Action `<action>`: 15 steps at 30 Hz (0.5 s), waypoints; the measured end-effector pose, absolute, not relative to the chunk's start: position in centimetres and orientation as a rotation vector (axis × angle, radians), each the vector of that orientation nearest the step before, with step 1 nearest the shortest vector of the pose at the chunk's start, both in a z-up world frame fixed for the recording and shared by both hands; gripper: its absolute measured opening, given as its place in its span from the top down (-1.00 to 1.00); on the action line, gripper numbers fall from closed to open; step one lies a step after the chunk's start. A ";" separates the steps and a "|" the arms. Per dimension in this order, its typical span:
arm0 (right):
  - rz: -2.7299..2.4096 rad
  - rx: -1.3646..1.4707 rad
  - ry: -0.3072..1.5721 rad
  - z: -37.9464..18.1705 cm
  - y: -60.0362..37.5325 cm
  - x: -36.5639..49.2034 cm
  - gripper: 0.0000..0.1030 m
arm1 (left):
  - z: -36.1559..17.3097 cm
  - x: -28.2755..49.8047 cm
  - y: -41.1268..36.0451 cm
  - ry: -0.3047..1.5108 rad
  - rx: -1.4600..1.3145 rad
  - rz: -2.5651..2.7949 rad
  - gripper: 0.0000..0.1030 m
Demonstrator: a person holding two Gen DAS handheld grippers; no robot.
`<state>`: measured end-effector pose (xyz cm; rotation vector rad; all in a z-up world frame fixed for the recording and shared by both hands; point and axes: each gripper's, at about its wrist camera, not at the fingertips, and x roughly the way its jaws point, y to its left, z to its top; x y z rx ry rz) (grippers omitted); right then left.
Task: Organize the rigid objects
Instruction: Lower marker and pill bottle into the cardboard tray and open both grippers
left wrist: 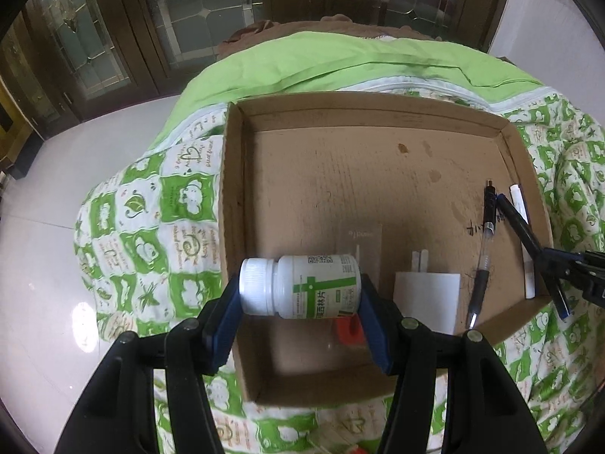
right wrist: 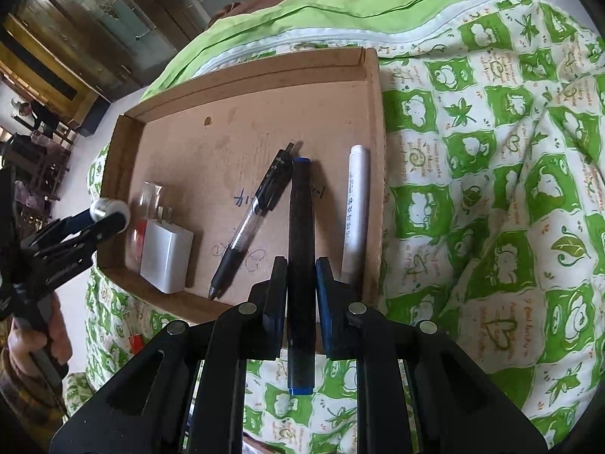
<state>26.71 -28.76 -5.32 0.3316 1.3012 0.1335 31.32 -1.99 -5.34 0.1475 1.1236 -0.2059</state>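
Presently the left gripper pinches a white pill bottle sideways above the near left corner of the cardboard tray. The right gripper clamps a dark blue-tipped marker lengthwise over the tray's near edge, between a black pen and a white marker; a white charger lies left of them.

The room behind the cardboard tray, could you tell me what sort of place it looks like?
Probably a home living room. The tray sits on a green patterned quilt, with wooden glass-panelled cabinets and a glossy white tiled floor behind.
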 end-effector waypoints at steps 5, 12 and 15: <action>0.138 0.327 1.305 -5.4 -28.2 26.9 0.72 | -6.4 31.3 -2.6 1.127 0.147 -0.211 -0.12; 0.128 0.327 1.316 -5.8 -28.3 26.8 0.72 | -7.3 29.3 -2.5 1.146 0.101 -0.261 -0.12; 0.124 0.317 1.314 -5.9 -28.2 26.8 0.72 | -7.5 28.5 -1.9 1.139 0.116 -0.254 -0.12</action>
